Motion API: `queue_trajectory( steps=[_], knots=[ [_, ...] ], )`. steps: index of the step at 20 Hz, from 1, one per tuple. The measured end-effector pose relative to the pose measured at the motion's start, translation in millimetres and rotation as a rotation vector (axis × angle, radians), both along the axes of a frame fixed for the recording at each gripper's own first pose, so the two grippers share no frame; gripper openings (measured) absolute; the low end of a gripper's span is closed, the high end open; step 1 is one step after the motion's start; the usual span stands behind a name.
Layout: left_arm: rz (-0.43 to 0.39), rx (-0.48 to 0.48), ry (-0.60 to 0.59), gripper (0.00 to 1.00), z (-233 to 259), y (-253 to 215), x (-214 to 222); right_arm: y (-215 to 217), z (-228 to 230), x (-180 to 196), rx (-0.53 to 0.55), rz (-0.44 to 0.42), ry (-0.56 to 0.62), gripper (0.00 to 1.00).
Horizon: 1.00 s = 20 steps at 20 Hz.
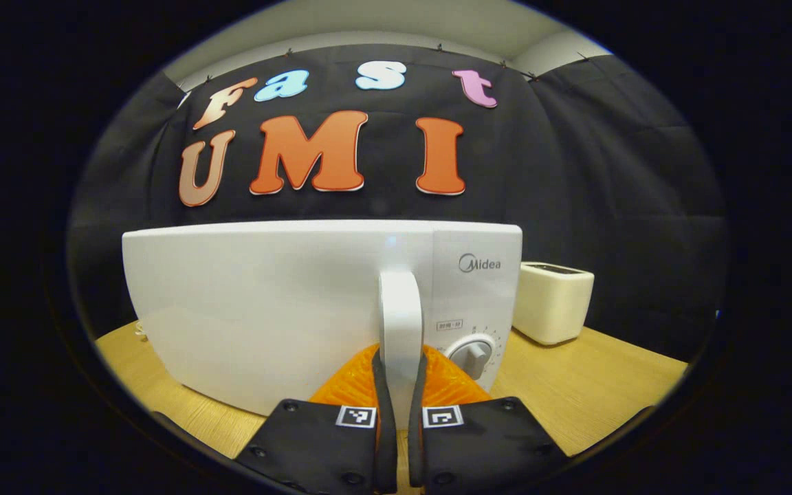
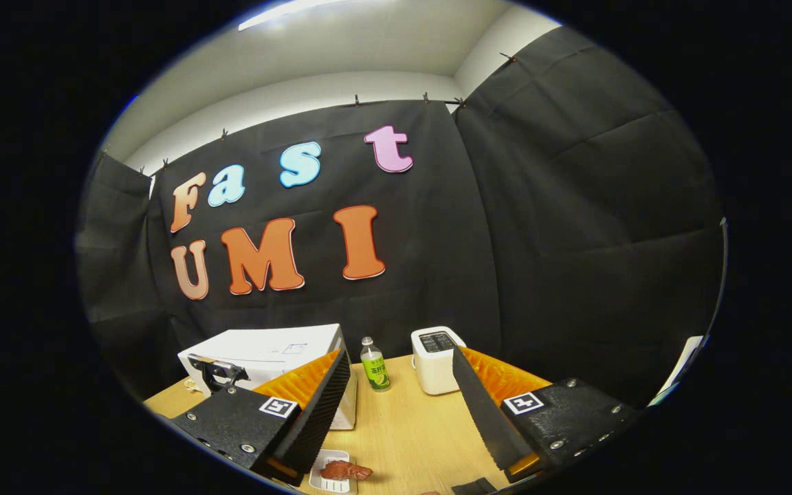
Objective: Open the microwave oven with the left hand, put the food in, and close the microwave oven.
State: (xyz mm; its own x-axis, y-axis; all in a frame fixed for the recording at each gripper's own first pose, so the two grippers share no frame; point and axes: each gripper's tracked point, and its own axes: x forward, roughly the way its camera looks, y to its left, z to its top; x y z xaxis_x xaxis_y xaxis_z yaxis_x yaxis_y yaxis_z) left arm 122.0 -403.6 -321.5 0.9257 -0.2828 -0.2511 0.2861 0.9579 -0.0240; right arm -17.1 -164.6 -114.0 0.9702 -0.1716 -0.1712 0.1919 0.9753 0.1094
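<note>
Left hand-held gripper (image 1: pixel 400 385) clenches the microwave handle (image 1: pixel 400 323) level; right hand-held gripper (image 2: pixel 396 412) hangs released.

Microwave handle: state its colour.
White, like the door; the handle shows best in the left gripper view.

Left gripper (image 1: pixel 400 385) fingers (image 1: pixel 383 405) nearly closed on a handle; right gripper (image 2: pixel 396 405) fingers spread wide.

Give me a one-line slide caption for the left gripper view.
Left gripper clamps the handle of the closed white microwave on the wooden table.
</note>
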Motion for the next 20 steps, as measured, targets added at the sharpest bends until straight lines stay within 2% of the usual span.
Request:
queue_trajectory(
  steps=[2,4,5,6,7,10,13,19,20],
  knots=[
    [-0.025,-0.009,0.008,0.07,0,-1,-1,-1,3,2,-0.012,-0.009,-0.011,0.93],
    [-0.043,-0.017,0.040,0.11,-3,2,-12,3,2,1,-0.020,-0.005,-0.008,0.93],
    [-0.048,-0.046,0.010,0.10,6,4,-22,6,2,0,-0.022,0.002,-0.006,0.93],
    [-0.077,-0.028,-0.021,0.08,12,9,-31,7,2,0,-0.024,0.004,-0.004,0.98],
    [-0.114,-0.017,-0.034,0.08,13,14,-46,8,1,0,-0.023,0.005,0.003,0.93],
    [-0.230,-0.087,-0.016,0.07,22,34,-90,20,7,-5,-0.013,0.021,-0.007,0.93],
    [-0.323,-0.084,-0.015,0.08,32,66,-131,33,13,-8,-0.017,0.038,-0.027,0.93],
    [-0.350,-0.083,-0.016,0.08,44,123,-185,67,23,-11,-0.008,0.089,-0.054,0.93],
    [-0.350,-0.075,-0.016,0.11,46,133,-189,72,24,-11,-0.008,0.095,-0.055,0.93]
  ],
)
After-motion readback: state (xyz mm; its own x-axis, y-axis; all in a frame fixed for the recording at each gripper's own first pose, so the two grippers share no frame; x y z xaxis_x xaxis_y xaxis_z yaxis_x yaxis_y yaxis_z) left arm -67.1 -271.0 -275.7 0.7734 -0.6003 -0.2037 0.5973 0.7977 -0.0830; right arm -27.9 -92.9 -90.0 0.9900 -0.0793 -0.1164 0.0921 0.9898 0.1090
